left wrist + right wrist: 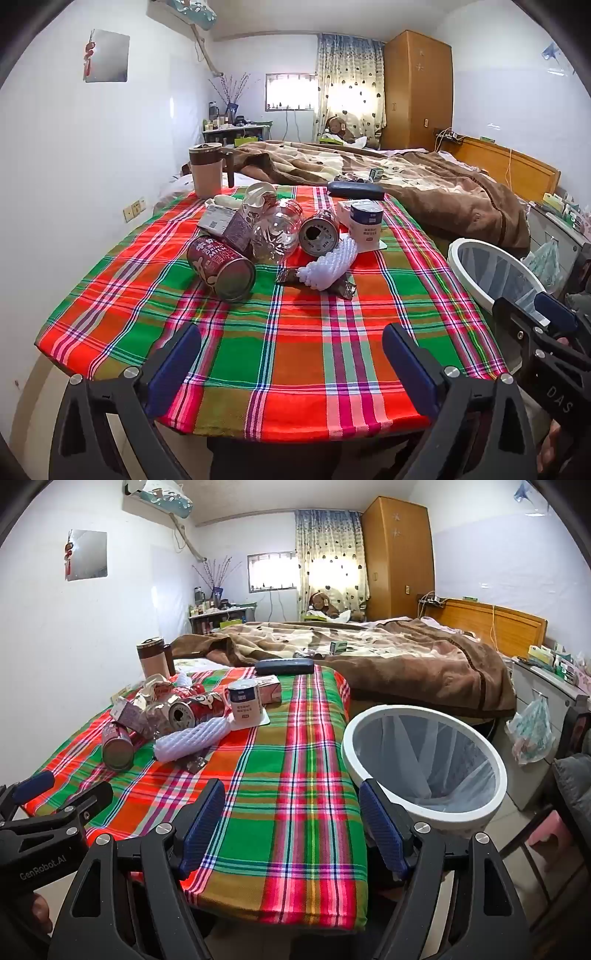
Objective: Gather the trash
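- Fingers of the left gripper point(291, 354) stand wide apart with nothing between them, only plaid cloth showing in the gap; the blue pads point(177, 363) hang over the near edge of the table.
- Fingers of the right gripper point(291, 819) are likewise spread, empty, hanging over the near right corner of the tablecloth point(288, 775), with the right pad just in front of the bin's rim.
- Each gripper shows at the edge of the other's view, side by side and apart.
- White bin point(424, 760) with a clear liner stands just beside the table's right edge, its mouth open.
- Trash lies in a cluster on the far left part of the table, well apart from both grippers.
- Nearest in the pile, a dark red can point(221, 267) lies on its side.
- White foam netting point(328, 267) lies over a foil wrapper point(347, 290) at the front of the pile.
- Behind them lie a clear plastic bottle point(277, 230), a second can point(319, 232) with its opened top facing the camera, a crushed paper cup point(258, 201) and crumpled cartons point(221, 221).
- Upright white-and-blue tub point(365, 221) stands at the pile's right side.
- Beige lidded mug point(206, 170) stands at the far left corner, and a dark case point(356, 190) lies at the far edge.
- Bed with a brown blanket point(406, 664) lies beyond the table.
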Tool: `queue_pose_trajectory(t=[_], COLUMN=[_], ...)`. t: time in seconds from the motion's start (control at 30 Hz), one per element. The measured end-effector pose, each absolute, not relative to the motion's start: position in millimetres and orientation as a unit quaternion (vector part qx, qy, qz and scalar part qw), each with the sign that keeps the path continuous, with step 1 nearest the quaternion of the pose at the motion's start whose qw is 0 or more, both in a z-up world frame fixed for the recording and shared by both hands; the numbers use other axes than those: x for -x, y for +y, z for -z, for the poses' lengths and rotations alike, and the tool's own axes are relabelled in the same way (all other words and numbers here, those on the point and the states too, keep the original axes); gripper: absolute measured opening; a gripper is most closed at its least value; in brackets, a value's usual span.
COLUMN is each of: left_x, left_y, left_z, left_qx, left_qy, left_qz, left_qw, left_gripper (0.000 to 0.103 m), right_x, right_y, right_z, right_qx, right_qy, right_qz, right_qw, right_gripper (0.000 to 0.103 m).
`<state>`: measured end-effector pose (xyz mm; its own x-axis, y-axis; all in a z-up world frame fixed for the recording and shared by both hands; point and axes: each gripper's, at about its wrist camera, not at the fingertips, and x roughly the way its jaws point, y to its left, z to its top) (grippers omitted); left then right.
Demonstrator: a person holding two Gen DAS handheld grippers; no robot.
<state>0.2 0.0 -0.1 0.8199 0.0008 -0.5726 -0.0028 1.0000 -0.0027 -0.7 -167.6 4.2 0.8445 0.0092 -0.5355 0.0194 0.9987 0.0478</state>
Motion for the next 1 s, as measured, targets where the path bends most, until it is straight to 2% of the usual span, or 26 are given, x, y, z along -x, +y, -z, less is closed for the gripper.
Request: queue_pose_trajectory(t=[1.0], left_x=[1.9], left_y=[2.3], left_z=[-1.4], left_qx=[-0.003], left_qy=[0.298], left_qz=[-0.014], left_qw=[0.954], left_gripper=[0.1], right_x=[2.5], right_y=[-165.7], right_z=[-8.2], right_qx=[-0.024], right_qy=[0.277], right_qz=[0.006], right_qw=[0.961], right_gripper=[0.077])
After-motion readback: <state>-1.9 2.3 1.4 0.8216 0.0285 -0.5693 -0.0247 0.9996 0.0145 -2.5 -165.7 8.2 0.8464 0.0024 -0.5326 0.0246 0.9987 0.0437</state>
